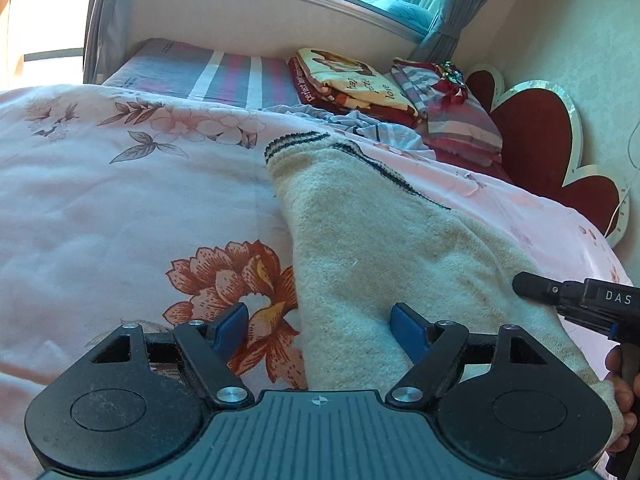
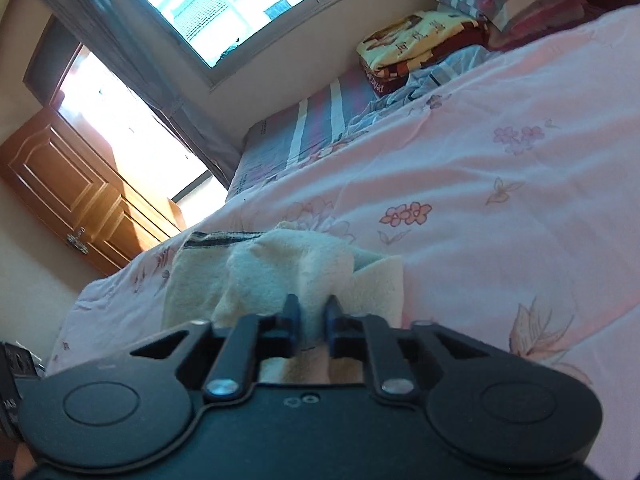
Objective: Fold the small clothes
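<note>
A cream fleece garment (image 1: 372, 240) with dark stripes at its far hem lies lengthwise on the pink floral bedspread (image 1: 120, 200). My left gripper (image 1: 318, 316) is open, its blue pads straddling the garment's near left edge. My right gripper (image 2: 311, 314) is shut on a bunched fold of the same cream garment (image 2: 288, 264) and lifts it off the bed. The right gripper's body (image 1: 580, 300) shows at the right edge of the left wrist view, over the garment's near right corner.
Folded blankets (image 1: 348, 80) and striped pillows (image 1: 460, 120) are stacked at the head of the bed by a red heart-shaped headboard (image 1: 540, 128). A striped mattress end (image 1: 216, 72) sits under the window. A wooden door (image 2: 72, 184) stands at the left.
</note>
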Motion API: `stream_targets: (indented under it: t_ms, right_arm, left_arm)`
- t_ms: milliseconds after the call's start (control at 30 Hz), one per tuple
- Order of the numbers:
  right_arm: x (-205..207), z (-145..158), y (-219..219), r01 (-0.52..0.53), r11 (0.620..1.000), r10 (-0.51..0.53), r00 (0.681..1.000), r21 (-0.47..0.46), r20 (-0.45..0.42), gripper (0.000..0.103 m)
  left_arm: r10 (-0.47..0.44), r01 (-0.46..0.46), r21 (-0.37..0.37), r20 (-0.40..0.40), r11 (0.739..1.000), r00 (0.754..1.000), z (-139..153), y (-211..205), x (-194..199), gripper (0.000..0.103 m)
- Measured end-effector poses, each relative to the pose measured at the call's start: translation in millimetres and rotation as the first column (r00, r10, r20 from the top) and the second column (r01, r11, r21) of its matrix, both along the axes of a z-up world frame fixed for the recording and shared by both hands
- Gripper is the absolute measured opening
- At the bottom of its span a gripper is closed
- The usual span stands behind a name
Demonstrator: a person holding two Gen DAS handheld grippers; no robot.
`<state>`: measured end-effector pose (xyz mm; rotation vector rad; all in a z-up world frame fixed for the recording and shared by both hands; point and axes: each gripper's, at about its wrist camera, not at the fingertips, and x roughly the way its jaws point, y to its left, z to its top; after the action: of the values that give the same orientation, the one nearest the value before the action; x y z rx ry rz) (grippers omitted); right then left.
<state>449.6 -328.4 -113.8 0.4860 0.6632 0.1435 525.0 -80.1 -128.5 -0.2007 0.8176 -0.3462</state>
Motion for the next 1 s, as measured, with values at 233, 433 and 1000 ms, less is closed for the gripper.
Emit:
stream_targets:
  t_ms: [233,433,1000]
  right_arm:
    - [-20.3,-24.7,-6.7,0.027,0.991,-0.032,0.999,-0.133,-0.035,0.01]
    - [-36.6,2.0,-2.4,0.064,0.986,-0.063,0.998,-0.151,0.011,0.03]
    - [-123.9,-2.2,50.8,-0.179,0.909,0.194,0.981,-0.377,0.0,0.003]
  left_arm:
    - [-0.077,0.074,0.094,0.028,0.993,0.997,-7.1,-28.2,-1.8,0.079]
    - [-0.082,0.071,0.107,0.095,0.992,0.992,16.7,-20.4,-25.8,0.078]
    - [-0.321,0.252,0.279,0.24,0.927,0.916,15.4,-33.7,-149.7,0.069]
